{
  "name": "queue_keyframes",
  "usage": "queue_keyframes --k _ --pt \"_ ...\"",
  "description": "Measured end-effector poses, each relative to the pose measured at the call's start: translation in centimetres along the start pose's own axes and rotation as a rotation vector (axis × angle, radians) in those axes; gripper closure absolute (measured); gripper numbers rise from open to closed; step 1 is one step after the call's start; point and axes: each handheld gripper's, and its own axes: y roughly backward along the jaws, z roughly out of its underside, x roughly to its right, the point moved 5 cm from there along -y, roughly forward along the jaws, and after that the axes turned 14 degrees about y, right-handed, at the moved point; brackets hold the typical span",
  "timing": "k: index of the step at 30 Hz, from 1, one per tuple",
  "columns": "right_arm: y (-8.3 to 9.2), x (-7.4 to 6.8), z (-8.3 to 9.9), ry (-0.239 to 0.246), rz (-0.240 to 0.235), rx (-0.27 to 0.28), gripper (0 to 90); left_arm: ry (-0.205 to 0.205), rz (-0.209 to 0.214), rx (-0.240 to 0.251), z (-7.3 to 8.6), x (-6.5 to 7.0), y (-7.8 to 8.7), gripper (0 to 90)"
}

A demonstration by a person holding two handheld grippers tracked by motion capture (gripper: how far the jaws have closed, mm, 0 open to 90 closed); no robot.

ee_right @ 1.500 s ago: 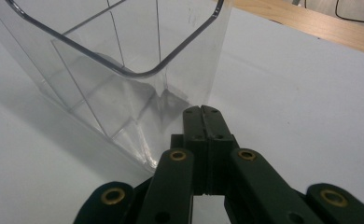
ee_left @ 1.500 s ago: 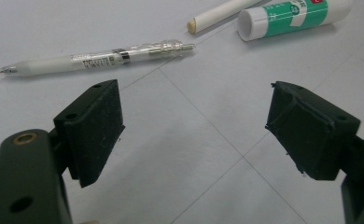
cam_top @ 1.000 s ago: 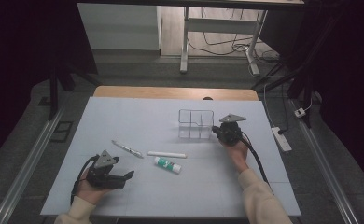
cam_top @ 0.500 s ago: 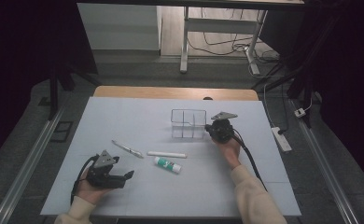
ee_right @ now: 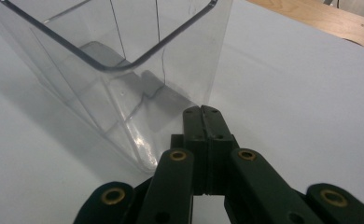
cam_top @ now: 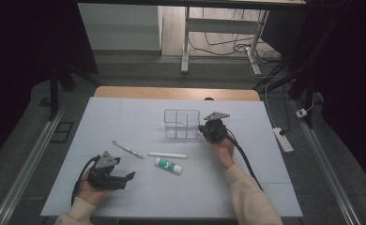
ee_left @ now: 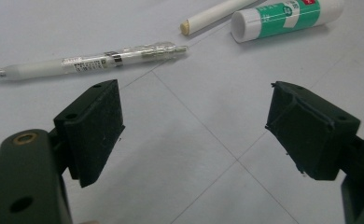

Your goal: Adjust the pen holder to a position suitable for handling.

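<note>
At the lower left of the high view, the left gripper [cam_top: 125, 178] is held low over the table [cam_top: 125, 117] by a hand [cam_top: 85, 194]. Its jaws are spread wide, and nothing is seen between them. In the left gripper view, bare table is seen between the two black pads [ee_left: 94, 130].

A little to the right, near the middle of the high view, a pen [cam_top: 128, 150] is seen lying flat. Just right of it, a white stick [cam_top: 168, 154] is laid flat too. Below the stick, a glue stick [cam_top: 168, 165] with a green label is laid on its side. The three things are near each other but not touching. In the left gripper view they are seen along the top edge: pen [ee_left: 87, 60], white stick [ee_left: 215, 16], glue stick [ee_left: 283, 16].

Above them, at the middle of the high view, a clear box [cam_top: 182, 124] is seen standing upright. It is split into small parts inside.

Right of the box, the right gripper [cam_top: 202, 129] is held by the other hand [cam_top: 223, 149]. Its jaws are pressed together, with nothing pinched. In the right gripper view, the tips [ee_right: 202, 112] are seen right at the lower corner of the box [ee_right: 124, 93].
</note>
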Motion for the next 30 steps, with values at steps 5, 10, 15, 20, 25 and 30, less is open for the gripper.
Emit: queue_keyframes --k 5,10,15,20,25,30 --pt "-0.2 -0.3 -0.1 0.007 -0.003 -0.005 89.1 0.003 -0.001 0.0 0.0 -0.1 0.0 18.2" --pt "-0.3 -0.3 -0.1 0.003 -0.004 -0.002 89.1 0.001 0.0 -0.004 0.0 0.0 -0.1 18.2" --pt "-0.2 -0.3 -0.1 0.011 -0.008 -0.004 89.1 0.001 -0.002 -0.006 0.1 -0.1 -0.1 18.2" --pt "0.8 -0.4 0.1 0.073 0.018 -0.011 89.2 -0.001 -0.002 -0.005 0.0 0.0 -0.1 18.1" --pt "2.6 0.1 1.0 0.06 0.013 0.002 89.2 0.004 -0.003 -0.003 0.1 -0.1 0.0 18.2" --pt "4.9 0.4 2.2 0.051 0.01 0.011 89.2 0.004 -0.006 -0.006 0.1 -0.1 -0.1 18.2"
